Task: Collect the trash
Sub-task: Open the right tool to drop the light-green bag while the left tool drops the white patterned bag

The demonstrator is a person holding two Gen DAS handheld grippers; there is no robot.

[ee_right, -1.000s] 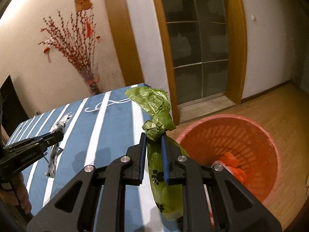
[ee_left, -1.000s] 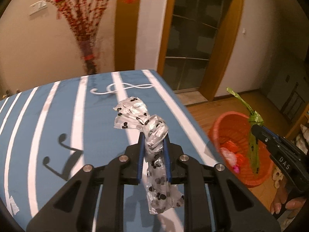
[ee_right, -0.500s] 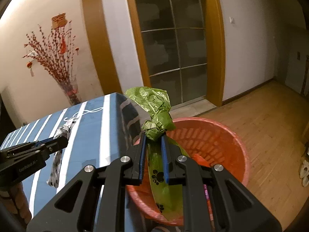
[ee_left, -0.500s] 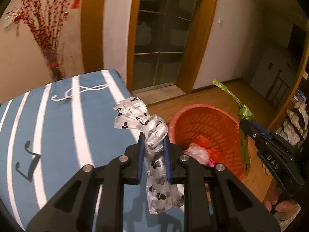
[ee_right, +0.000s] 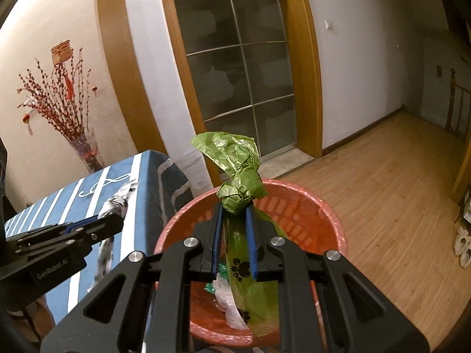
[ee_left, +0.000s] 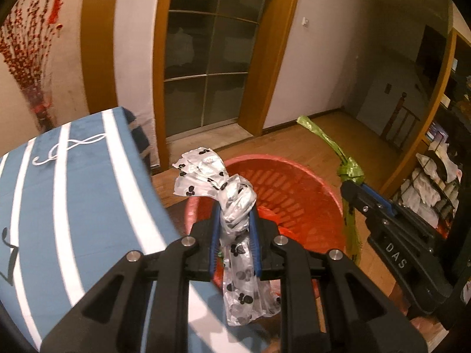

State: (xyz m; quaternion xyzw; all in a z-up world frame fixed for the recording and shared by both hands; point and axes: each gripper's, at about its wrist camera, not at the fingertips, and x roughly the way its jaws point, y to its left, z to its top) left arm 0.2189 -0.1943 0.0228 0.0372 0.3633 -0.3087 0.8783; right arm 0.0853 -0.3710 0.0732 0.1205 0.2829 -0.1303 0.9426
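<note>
jaws, left: left gripper (ee_left: 234, 236) clamped on the white bag (ee_left: 235, 206), blue pads pinching it just under the knot
jaws, right: right gripper (ee_right: 234, 236) clamped on the green bag (ee_right: 238, 176), same grip, pads just below its knot
floor: light wood planks (ee_right: 382, 206), the basket stands on it
door: glass-panel sliding door (ee_right: 235, 67) in a wooden frame, on the wall behind the basket
table: blue cloth with white stripes (ee_left: 73, 206), music-note print; its corner is near the basket rim on the left
basket: orange plastic trash basket (ee_right: 323, 214), slotted wall, just beside the table; trash already in it, a crumpled white piece (ee_right: 226, 297) and some red bits
green bag: paw prints, knotted, body hangs down inside the basket mouth, loose top flares above the pads
white bag: black paw prints, knotted, held over the near-left rim of the basket by the table edge; tail hangs below the pads, top flares above
vase: glass vase with red berry branches (ee_right: 85, 153) against the wall behind the table
</note>
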